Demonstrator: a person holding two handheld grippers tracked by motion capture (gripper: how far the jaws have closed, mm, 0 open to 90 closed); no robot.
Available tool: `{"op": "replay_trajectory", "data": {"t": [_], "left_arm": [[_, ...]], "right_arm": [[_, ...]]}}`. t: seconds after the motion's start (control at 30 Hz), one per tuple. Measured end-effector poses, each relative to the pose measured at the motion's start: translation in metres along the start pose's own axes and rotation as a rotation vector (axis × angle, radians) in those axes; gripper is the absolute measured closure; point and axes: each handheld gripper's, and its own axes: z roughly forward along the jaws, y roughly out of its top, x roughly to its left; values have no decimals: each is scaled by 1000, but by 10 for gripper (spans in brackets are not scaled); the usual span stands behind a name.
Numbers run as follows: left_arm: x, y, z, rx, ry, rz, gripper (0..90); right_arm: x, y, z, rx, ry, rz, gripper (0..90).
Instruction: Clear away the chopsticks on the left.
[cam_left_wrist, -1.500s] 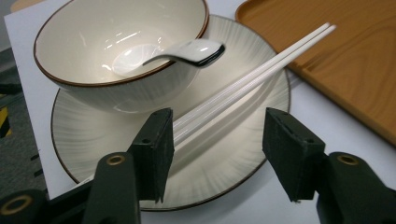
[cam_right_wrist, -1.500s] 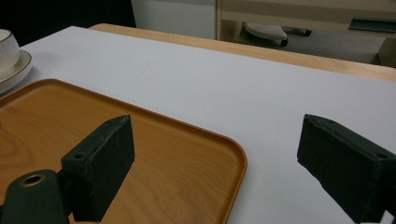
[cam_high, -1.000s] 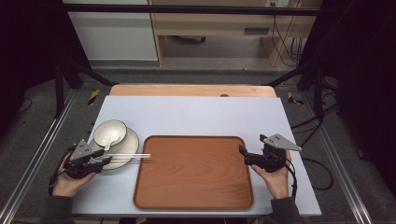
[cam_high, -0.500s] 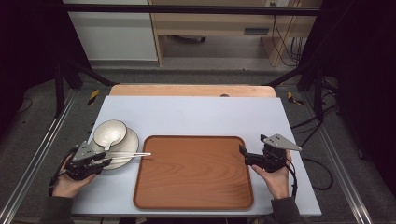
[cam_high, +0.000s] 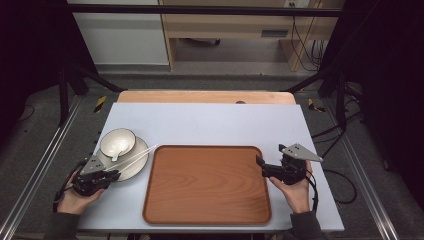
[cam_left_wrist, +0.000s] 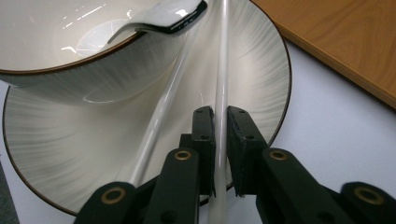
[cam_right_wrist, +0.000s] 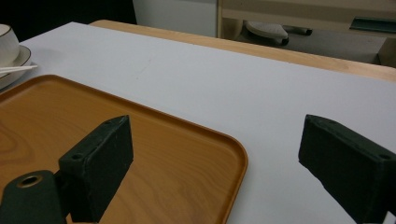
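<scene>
At about nine o'clock on the table (cam_high: 210, 120), the left gripper (cam_high: 111, 175) had its jaws pinched on one white chopstick (cam_left_wrist: 220, 93) lying across the plate (cam_high: 135, 167) beside the bowl (cam_high: 117, 141) and spoon (cam_left_wrist: 163, 16). Thin, glossy and stiff, the chopstick looked light but slippery, best held near its thick end. At centre lay the wooden tray (cam_high: 207, 185). At three o'clock the right gripper (cam_high: 261, 165) held nothing, jaws spread wide.
</scene>
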Motion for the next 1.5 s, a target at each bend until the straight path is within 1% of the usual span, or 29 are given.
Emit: {"op": "replay_trajectory", "data": {"t": [0.13, 0.23, 0.3, 0.33, 0.37, 0.43, 0.53, 0.63, 0.73, 0.83, 0.93, 1.03, 1.13, 1.2, 1.3, 1.5], "left_arm": [[-1, 2, 1, 4, 10, -20, 826], [-2, 4, 3, -10, 8, -47, 774], [-3, 7, 5, -15, 10, -67, 758], [-3, 8, 6, -15, 15, -63, 758], [-4, 9, 7, -12, 11, -75, 758], [-4, 11, 9, -4, 16, -81, 761], [-4, 12, 11, -6, 8, -101, 805], [-4, 12, 10, -8, -1, -102, 835], [-5, 12, 9, -9, -7, -104, 839], [-7, 13, 7, -18, -21, -106, 842], [-11, 15, 3, -30, -17, -111, 843], [-16, 18, -1, -49, -17, -119, 843], [-21, 22, -5, -62, -8, -116, 843], [-24, 25, -7, -74, -19, -115, 843], [-30, 28, -12, -88, -8, -108, 843], [-43, 34, -16, -128, -2, -132, 843]], "right_arm": [[0, 0, 0, 1, -3, 0, 102], [0, 0, 0, 0, -3, 1, 101], [0, 0, 0, 1, -1, 1, 101], [0, 0, 0, 2, -2, -1, 101], [0, 0, 0, 0, 0, 1, 100], [0, 0, 0, 2, 1, 0, 100], [0, 0, 0, 1, 1, 0, 100], [0, 0, 0, 1, 1, 2, 99], [0, 0, 1, 3, 0, 3, 98], [0, 0, 1, 5, 1, 4, 98], [-1, 0, 0, 3, -2, 0, 97], [-2, 0, -1, 0, -3, 2, 92], [-3, 1, -2, -4, -13, 0, 83], [-2, 1, -3, -7, -12, 3, 79], [-2, 2, -3, -8, -12, -6, 67], [-1, 3, -5, -14, -19, -10, 58]]}}
